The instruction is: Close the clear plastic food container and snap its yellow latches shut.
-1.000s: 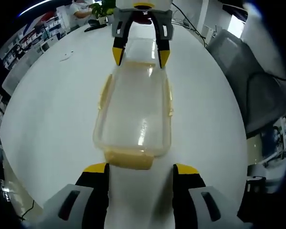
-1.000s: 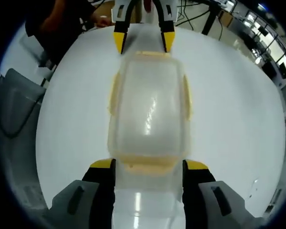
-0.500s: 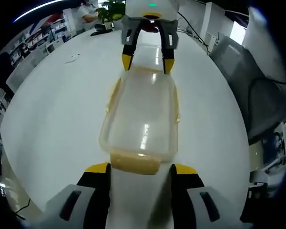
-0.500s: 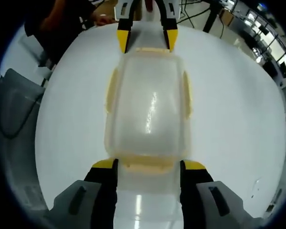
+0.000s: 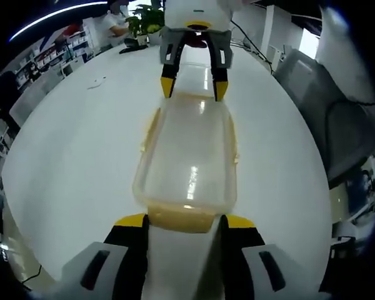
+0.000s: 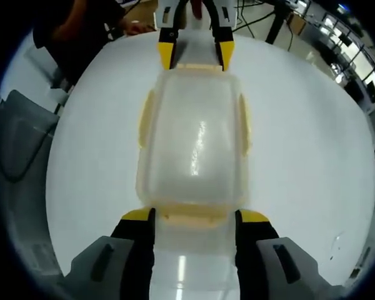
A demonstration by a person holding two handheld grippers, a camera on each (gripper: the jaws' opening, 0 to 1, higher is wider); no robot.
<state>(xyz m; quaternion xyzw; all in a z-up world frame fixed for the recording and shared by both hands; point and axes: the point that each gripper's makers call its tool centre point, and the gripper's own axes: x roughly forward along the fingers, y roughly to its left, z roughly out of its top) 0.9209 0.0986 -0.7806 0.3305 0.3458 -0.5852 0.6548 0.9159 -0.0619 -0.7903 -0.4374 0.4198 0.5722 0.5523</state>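
The container point(image 5: 186, 159) lay lidded on the white bench point(image 5: 69, 156), between the left gripper point(image 5: 184, 220) and right gripper point(image 6: 194, 215), fingers spread, straddling its end latches. Beyond the container, the left gripper view showed a plant point(image 5: 145, 15); the right gripper view, a person's hand point(image 6: 136, 27).

Container point(image 5: 186, 159): clear plastic, smooth and glossy, with a bright streak of reflected light on the lid; slightly cloudy in the right gripper view. Latches point(image 6: 194, 214): translucent yellow plastic, duller than the lid. Bench point(image 5: 75, 144): white, smooth, semi-gloss, mirroring light near the far end. Left gripper point(image 5: 185, 220): matt black jaws with yellow tips, grey moulded plastic body behind. Right gripper point(image 6: 194, 215): same finish, black, yellow-tipped, grey plastic housing. Chair point(image 5: 325, 106): grey, matt, cloth-like.
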